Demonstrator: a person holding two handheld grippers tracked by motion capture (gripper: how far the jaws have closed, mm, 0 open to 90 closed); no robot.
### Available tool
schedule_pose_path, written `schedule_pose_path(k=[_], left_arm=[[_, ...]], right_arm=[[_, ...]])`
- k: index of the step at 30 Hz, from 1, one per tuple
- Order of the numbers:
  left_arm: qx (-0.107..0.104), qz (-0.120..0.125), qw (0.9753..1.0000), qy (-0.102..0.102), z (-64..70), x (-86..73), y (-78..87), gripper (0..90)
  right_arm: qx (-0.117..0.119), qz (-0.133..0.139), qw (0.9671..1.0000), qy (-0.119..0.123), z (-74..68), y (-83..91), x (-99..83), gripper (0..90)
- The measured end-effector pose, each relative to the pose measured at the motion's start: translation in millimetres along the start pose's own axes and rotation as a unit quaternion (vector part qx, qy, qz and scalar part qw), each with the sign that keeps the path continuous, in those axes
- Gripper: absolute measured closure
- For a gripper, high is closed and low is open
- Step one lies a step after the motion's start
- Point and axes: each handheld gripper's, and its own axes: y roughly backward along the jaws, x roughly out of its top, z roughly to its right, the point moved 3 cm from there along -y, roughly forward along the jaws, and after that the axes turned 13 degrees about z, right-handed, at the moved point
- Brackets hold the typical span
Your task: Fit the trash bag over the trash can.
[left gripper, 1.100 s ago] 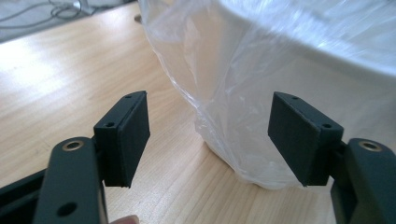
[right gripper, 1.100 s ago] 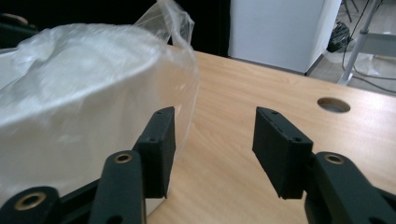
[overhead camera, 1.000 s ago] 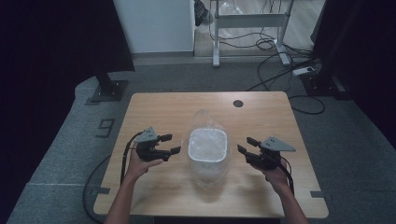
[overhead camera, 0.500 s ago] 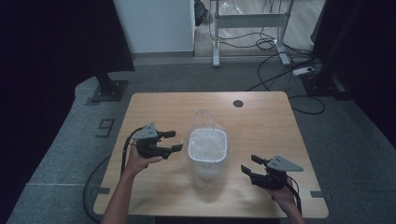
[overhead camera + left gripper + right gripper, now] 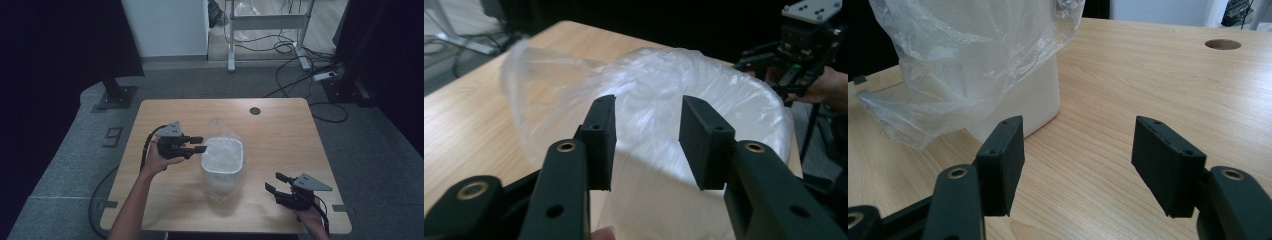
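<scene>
The wooden surface (image 5: 280,135) holds a white bin (image 5: 223,156) in its middle, with a clear plastic bag (image 5: 220,131) over it. The left gripper (image 5: 196,144) is just left of the bin, fingers spread. The right gripper (image 5: 276,183) is near the right front corner, fingers spread too.

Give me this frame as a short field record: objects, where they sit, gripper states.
surface: wooden table with a round hole near the far edge
container: white bin at table centre
liner: clear plastic bag draped over the bin
left gripper: open, beside the bin rim, jaws empty
right gripper: open, near the front edge, apart from the bin, empty
</scene>
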Motion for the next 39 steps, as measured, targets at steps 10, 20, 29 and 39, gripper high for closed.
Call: schedule_pose_path(k=[10,20,29,39], left_arm=[[-0.025,-0.072,0.997,-0.008,-4.8,13.2,-35.0,68.1],[-0.005,-0.192,0.9806,-0.037,-1.6,7.9,-68.2,68.8],[-0.005,-0.187,0.9813,-0.043,1.4,11.8,-64.4,60.5],[-0.046,-0.146,0.9867,-0.054,18.8,30.7,-63.3,63.3]], right_arm=[[0.001,0.002,1.0,0.001,0.0,4.3,0.2,38.1],[-0.001,-0.004,1.0,0.001,1.0,4.2,-3.8,38.1],[-0.001,-0.009,1.0,0.003,0.5,4.0,-5.6,37.8],[-0.005,-0.006,1.0,0.002,2.2,5.6,-4.7,37.8]])
